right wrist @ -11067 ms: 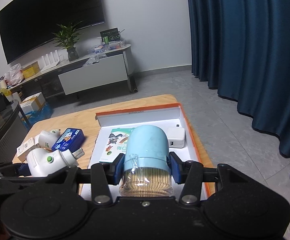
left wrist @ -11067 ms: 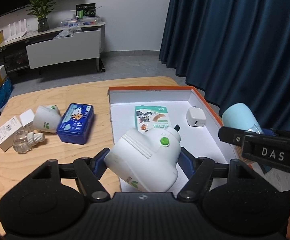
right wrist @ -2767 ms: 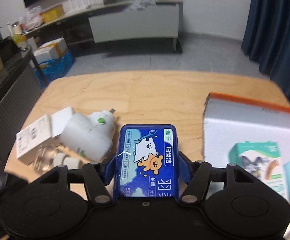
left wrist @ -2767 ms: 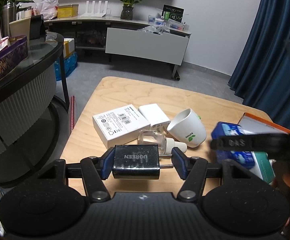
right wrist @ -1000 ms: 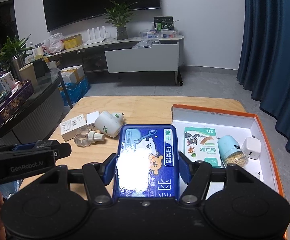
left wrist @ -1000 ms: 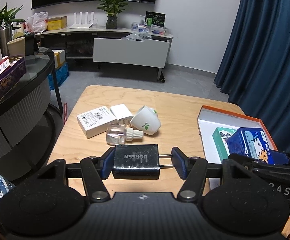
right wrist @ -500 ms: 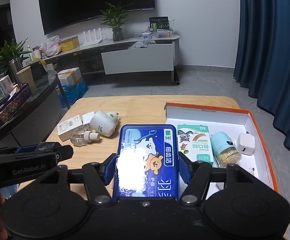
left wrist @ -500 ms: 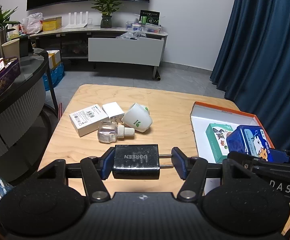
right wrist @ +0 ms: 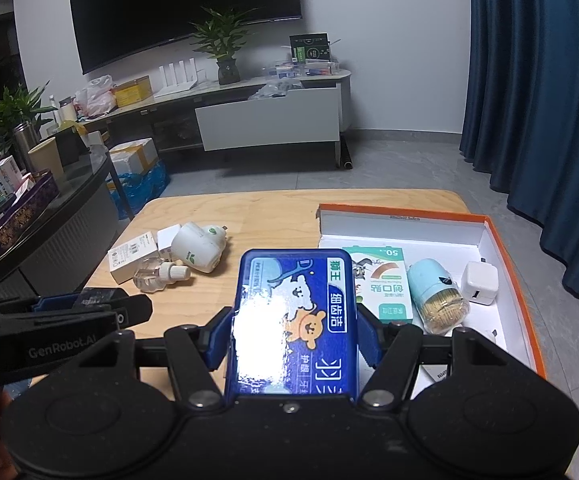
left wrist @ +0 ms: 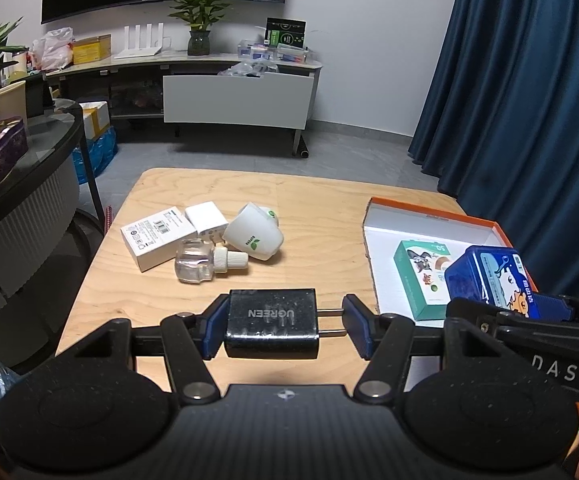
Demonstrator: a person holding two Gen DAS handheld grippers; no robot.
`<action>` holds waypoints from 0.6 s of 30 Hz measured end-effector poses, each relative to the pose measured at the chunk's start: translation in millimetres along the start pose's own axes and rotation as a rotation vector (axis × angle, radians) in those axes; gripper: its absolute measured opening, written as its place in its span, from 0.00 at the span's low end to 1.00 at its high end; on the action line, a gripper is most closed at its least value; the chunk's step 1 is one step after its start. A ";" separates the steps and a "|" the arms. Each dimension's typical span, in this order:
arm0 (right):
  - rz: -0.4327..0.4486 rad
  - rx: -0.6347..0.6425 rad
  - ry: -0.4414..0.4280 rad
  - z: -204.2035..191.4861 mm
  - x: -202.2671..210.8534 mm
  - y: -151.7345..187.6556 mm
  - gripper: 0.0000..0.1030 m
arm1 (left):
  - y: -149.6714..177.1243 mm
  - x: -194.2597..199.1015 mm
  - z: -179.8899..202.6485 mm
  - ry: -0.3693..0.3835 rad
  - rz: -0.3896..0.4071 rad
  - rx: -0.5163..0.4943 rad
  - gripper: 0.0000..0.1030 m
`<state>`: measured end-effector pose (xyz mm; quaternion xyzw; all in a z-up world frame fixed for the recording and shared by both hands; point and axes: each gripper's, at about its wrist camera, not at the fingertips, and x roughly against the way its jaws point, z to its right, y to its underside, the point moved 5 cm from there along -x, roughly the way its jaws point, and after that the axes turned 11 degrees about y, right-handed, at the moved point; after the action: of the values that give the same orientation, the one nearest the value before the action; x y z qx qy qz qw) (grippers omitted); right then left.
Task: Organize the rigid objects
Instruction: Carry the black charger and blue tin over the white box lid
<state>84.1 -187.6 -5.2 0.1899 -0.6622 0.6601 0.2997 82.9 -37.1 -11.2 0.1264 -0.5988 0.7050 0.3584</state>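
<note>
left gripper (left wrist: 285, 330) clamped on black charger (left wrist: 271, 322) marked "UGREEN", held above wooden table (left wrist: 317, 220) | right gripper (right wrist: 295, 338) clenched on blue case (right wrist: 295, 316) printed "细齿洁", beside orange-rimmed box (right wrist: 507, 240) | in box: green "50" carton (right wrist: 383, 278)
</note>
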 end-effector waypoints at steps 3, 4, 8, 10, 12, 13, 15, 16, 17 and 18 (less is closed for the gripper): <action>0.000 -0.007 0.006 3.5 0.9 0.2 0.73 | -0.5 -1.0 2.3 0.004 -0.001 -0.002 0.59; 0.000 -0.009 0.007 5.0 1.2 0.4 0.73 | -0.6 -1.3 3.3 0.006 -0.001 -0.003 0.59; 0.000 -0.018 0.016 6.7 2.2 0.5 0.73 | 0.1 -2.2 7.4 0.015 -0.003 -0.012 0.59; 0.000 -0.023 0.022 8.1 3.1 0.9 0.73 | 0.9 -3.0 9.7 0.021 -0.007 -0.017 0.59; 0.001 -0.031 0.026 11.0 3.6 1.3 0.73 | 1.5 -3.1 12.0 0.026 -0.010 -0.022 0.59; 0.001 -0.034 0.029 12.4 3.6 1.5 0.73 | 1.6 -3.4 13.2 0.028 -0.011 -0.024 0.59; 0.000 -0.038 0.034 16.0 3.7 2.1 0.73 | 1.5 -4.5 16.1 0.034 -0.012 -0.029 0.59; 0.001 -0.039 0.037 17.6 4.0 2.3 0.73 | 1.5 -5.0 17.7 0.036 -0.013 -0.031 0.59; 0.001 -0.040 0.039 19.0 4.4 2.4 0.73 | 1.7 -5.5 19.1 0.039 -0.014 -0.033 0.59; 0.001 -0.042 0.042 20.1 4.6 2.6 0.73 | 1.5 -6.3 20.0 0.042 -0.015 -0.033 0.59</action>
<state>76.0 -206.7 -3.2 0.1695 -0.6695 0.6499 0.3171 81.4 -58.0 -11.1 0.1100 -0.6019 0.6947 0.3781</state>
